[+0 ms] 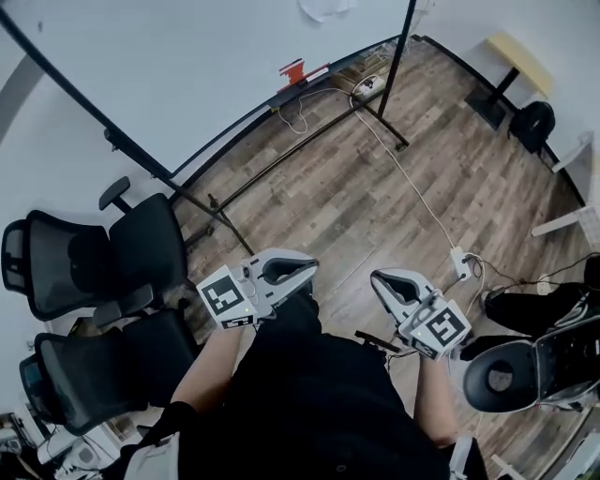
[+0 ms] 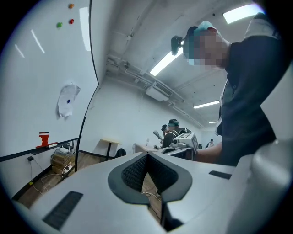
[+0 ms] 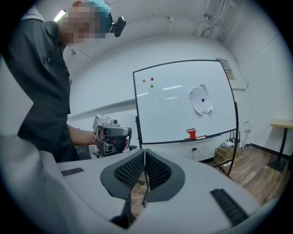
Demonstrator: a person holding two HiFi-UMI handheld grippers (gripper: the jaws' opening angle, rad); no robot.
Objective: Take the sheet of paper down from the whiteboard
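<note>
The sheet of paper [image 3: 201, 99] hangs crumpled on the whiteboard [image 3: 174, 114], pinned by a dark blue magnet. It also shows as the paper [image 2: 67, 100] at the left of the left gripper view, and only its lower edge [image 1: 326, 7] shows at the top of the head view. Both grippers are held in front of the person's body, well short of the board. The left gripper [image 1: 309, 270] [image 2: 147, 157] is shut with nothing between its jaws. So is the right gripper [image 1: 377, 277] [image 3: 144, 155].
A red eraser [image 1: 293, 70] lies on the board's tray. The board's stand legs [image 1: 281, 159] spread over the wooden floor. Two black office chairs [image 1: 84, 262] stand at the left. A power strip [image 1: 459, 261] with cables lies at the right, near another chair [image 1: 502, 375].
</note>
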